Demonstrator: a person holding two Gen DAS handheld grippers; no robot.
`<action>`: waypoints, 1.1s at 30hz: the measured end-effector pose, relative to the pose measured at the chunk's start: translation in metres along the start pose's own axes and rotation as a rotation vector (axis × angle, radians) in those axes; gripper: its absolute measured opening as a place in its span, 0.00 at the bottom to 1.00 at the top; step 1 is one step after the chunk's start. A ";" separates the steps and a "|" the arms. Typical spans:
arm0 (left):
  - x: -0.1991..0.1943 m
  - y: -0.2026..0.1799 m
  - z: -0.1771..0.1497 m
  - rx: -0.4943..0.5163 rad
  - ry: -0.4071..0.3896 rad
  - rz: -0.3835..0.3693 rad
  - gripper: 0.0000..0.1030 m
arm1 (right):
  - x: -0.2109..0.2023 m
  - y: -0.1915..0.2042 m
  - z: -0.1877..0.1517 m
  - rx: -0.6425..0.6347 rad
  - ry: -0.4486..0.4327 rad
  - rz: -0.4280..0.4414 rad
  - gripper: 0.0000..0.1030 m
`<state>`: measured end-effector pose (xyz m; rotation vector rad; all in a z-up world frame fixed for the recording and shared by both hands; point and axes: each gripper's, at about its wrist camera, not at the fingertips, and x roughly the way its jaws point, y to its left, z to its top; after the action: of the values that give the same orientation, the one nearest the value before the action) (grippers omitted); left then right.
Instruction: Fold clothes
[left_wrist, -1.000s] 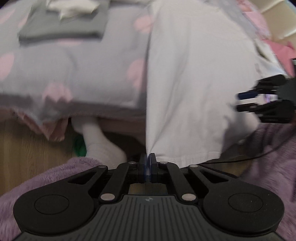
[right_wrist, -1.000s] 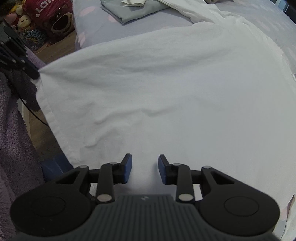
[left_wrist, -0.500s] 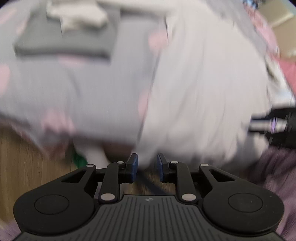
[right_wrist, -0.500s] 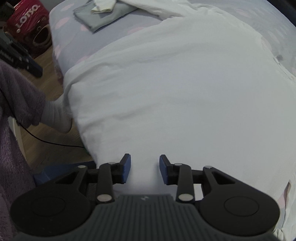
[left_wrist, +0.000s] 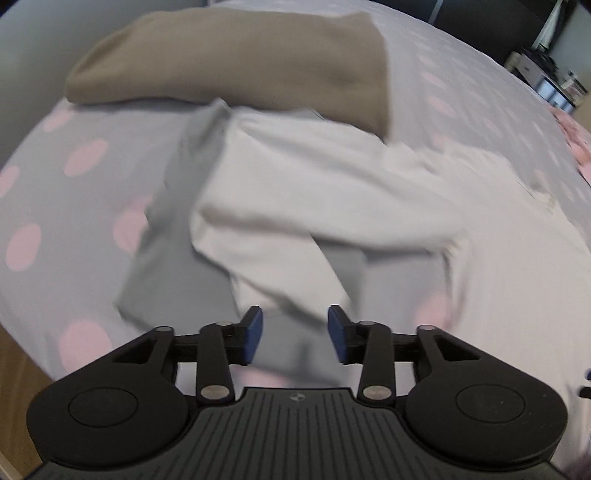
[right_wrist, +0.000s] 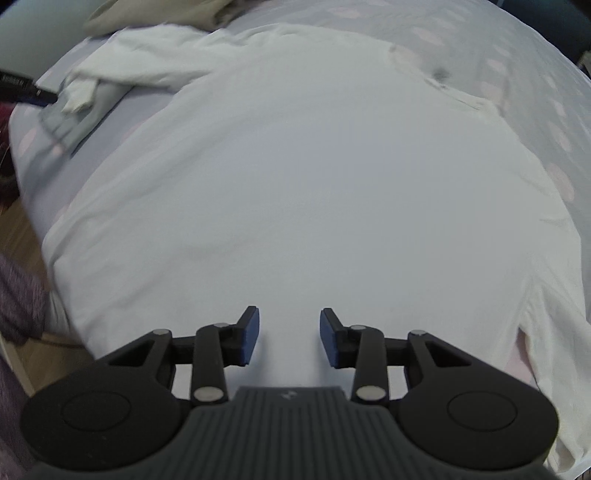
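A white long-sleeved shirt (right_wrist: 295, 166) lies spread flat on the bed, collar end far from me. One sleeve (left_wrist: 295, 192) crosses a folded grey garment (left_wrist: 166, 258) beside it. My left gripper (left_wrist: 295, 332) hovers over that sleeve's end and the grey garment. Its jaws are opening, with nothing between the pads. Over the shirt's near part, my right gripper (right_wrist: 289, 334) stands open and holds nothing. In the right wrist view, the left gripper's fingers (right_wrist: 40, 94) show at the far left edge, next to the grey garment (right_wrist: 86, 122).
A tan cushion (left_wrist: 240, 55) lies at the far side, touching the sleeve. The bedsheet (left_wrist: 55, 184) is grey with pink dots. Wooden floor (right_wrist: 22, 236) and a purple fuzzy sleeve (right_wrist: 18, 295) are at the bed's left edge. Dark furniture (left_wrist: 546, 74) stands far right.
My left gripper has let go of the shirt's corner, opened, and swung from the bed's edge up over the sleeve and grey garment. The right gripper has moved further in over the shirt.
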<state>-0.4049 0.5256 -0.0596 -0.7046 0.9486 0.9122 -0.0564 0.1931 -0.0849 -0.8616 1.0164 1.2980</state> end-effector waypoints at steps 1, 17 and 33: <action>0.006 0.004 0.003 -0.014 -0.011 0.012 0.38 | 0.001 -0.005 0.003 0.022 -0.008 -0.006 0.39; 0.022 0.024 0.038 -0.070 -0.274 0.054 0.00 | 0.031 -0.018 0.034 0.095 -0.007 0.032 0.40; 0.015 0.049 0.055 -0.066 -0.300 0.111 0.04 | 0.032 -0.033 0.030 0.150 -0.009 0.025 0.40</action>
<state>-0.4239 0.5981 -0.0556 -0.5554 0.6983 1.1164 -0.0205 0.2286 -0.1069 -0.7305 1.1057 1.2294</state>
